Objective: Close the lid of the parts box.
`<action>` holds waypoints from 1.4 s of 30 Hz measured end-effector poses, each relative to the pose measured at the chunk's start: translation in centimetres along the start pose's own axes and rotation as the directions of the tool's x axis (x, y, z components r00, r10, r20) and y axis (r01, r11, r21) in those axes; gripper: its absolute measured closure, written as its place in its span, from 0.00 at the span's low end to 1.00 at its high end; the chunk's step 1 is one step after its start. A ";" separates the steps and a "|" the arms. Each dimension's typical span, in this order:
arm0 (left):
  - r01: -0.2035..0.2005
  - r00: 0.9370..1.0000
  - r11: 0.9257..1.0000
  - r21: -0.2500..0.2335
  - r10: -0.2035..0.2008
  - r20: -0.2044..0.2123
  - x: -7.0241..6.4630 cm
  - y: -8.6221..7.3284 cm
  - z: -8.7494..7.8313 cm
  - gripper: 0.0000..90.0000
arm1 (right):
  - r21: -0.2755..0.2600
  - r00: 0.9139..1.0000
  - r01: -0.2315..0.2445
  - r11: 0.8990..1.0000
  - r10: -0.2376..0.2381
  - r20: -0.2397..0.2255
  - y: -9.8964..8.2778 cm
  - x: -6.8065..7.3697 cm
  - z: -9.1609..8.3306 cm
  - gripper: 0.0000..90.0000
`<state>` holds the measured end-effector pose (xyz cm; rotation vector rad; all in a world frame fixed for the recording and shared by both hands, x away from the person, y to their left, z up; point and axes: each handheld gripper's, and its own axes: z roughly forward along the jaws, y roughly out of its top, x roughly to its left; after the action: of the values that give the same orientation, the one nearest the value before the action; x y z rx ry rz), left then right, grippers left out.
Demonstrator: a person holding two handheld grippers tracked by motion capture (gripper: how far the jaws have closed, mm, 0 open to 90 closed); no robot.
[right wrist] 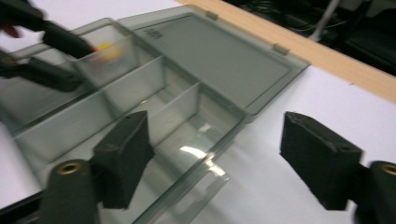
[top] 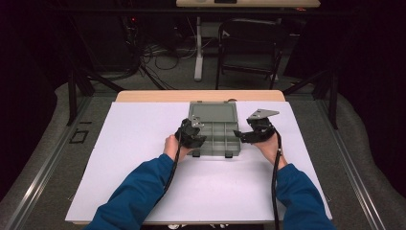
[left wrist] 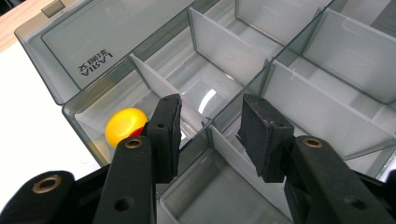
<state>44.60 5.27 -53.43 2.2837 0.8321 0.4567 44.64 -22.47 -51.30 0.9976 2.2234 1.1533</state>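
Observation:
A smoky clear organizer box [top: 221, 143] lies mid-table with its lid [top: 213, 113] folded flat behind it. In the left gripper view a yellow ball [left wrist: 122, 125] rests in a corner compartment of the box [left wrist: 299, 100]. My left gripper [left wrist: 210, 105] hovers just beside the ball, open, its jaws straddling a junction of dividers without pressing on them. At the box's left edge in the high view is this left gripper [top: 196, 136]. My right gripper [right wrist: 217, 126] is open wide over the box's right wall [right wrist: 205, 163]; from above, the right gripper [top: 245, 136] sits at the box's right side.
A white sheet [top: 143, 143] covers the table, whose wooden edge [top: 153, 96] shows at the back. A dark chair [top: 249, 48] and a desk leg [top: 198, 48] stand beyond it. The other compartments I can see into hold nothing.

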 end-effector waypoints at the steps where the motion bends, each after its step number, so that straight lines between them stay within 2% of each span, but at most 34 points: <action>1: -0.002 1.000 1.000 0.000 0.002 0.001 0.0 0.0 0.0 0.65 | 0.004 1.000 0.000 1.000 0.000 0.006 0.1 -0.1 0.1 0.30; 9: 0.000 1.000 1.000 -0.002 0.000 -0.003 0.0 0.0 0.0 0.65 | 0.034 0.998 -0.037 0.999 0.035 0.055 0.8 -2.0 1.7 0.60; 12: 0.000 1.000 1.000 -0.001 0.000 -0.006 -0.1 0.0 0.0 0.65 | 0.041 0.996 -0.028 0.999 0.024 0.082 0.8 -2.4 2.2 0.72; 15: 0.001 1.000 1.000 -0.001 -0.001 -0.011 -0.1 0.0 0.0 0.65 | 0.066 0.996 -0.040 0.997 0.034 0.084 0.8 -3.0 3.0 0.82; 18: 0.003 1.000 1.000 -0.003 -0.003 -0.011 -0.1 0.0 0.0 0.65 | 0.083 0.995 -0.053 0.995 0.045 0.094 0.7 -3.4 3.7 0.90; 21: 0.003 1.000 1.000 -0.003 -0.003 -0.012 -0.1 -0.1 0.0 0.65 | 0.107 0.992 -0.048 0.993 0.035 0.121 0.5 -3.6 4.7 0.97; 26: 0.005 1.000 1.000 -0.004 -0.005 -0.010 -0.1 -0.1 0.0 0.65 | 0.151 0.991 -0.033 0.988 0.013 0.131 -0.1 -3.8 5.9 1.00; 35: 0.008 1.000 1.000 -0.010 -0.008 0.003 0.1 -0.1 0.0 0.66 | 0.182 0.992 -0.035 0.983 0.012 0.122 -0.7 -3.6 7.3 1.00; 42: 0.002 1.000 1.000 -0.010 -0.002 0.014 0.2 -0.1 0.0 0.66 | 0.175 0.991 -0.042 0.984 0.018 0.132 -0.7 -3.5 7.6 1.00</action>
<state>44.72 5.50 -53.49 2.2742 0.8236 0.4426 51.62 -21.55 -55.94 1.1469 2.2420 0.8867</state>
